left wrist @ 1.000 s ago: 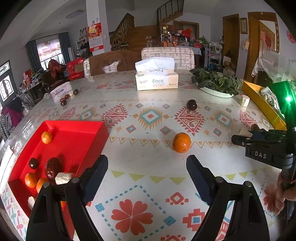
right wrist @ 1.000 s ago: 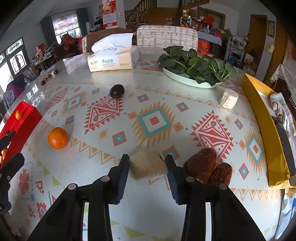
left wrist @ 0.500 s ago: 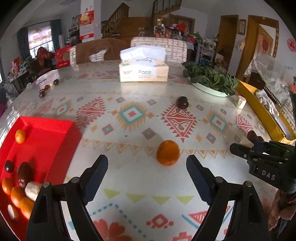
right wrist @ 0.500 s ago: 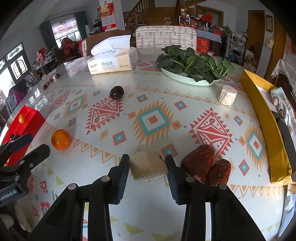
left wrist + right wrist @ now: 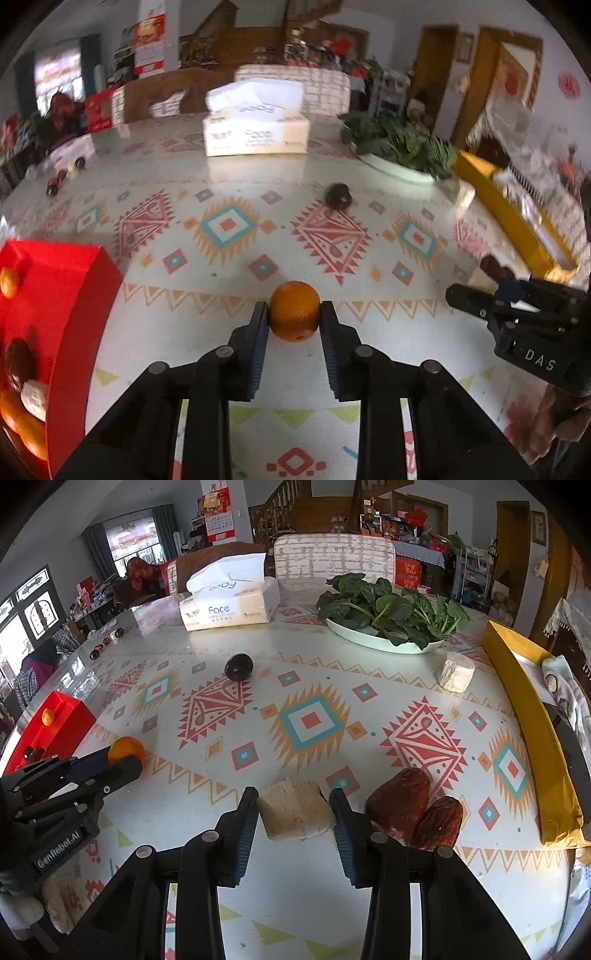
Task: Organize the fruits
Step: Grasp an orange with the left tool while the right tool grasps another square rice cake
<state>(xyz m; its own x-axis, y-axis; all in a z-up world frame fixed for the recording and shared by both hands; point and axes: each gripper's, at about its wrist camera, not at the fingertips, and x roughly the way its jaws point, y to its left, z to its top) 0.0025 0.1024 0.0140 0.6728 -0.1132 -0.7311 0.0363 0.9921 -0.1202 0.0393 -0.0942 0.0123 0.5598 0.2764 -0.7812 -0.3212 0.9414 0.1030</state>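
An orange (image 5: 294, 312) rests on the patterned table between the fingers of my left gripper (image 5: 294, 306); its jaws are closing and both pads press on the fruit. The right wrist view shows this grip at far left, orange (image 5: 125, 749) at the tips. My right gripper (image 5: 293, 794) is shut on a pale beige chunk (image 5: 295, 812) lying on the table. The red tray (image 5: 66, 280) to the left holds several small oranges, a dark fruit and a pale piece. A dark plum (image 5: 239, 666) sits mid-table. Two red dates (image 5: 399, 805) lie just right of the right gripper.
A tissue box (image 5: 229, 605) and a plate of leafy greens (image 5: 391, 609) stand at the back. Another pale chunk (image 5: 456, 672) lies near a long yellow tray (image 5: 524, 709) on the right edge. Small dark fruits sit at the far left rim. A chair stands behind the table.
My left gripper moved forward and down to the orange, and its wide-open jaws closed onto it. The right gripper stayed still, holding the pale chunk.
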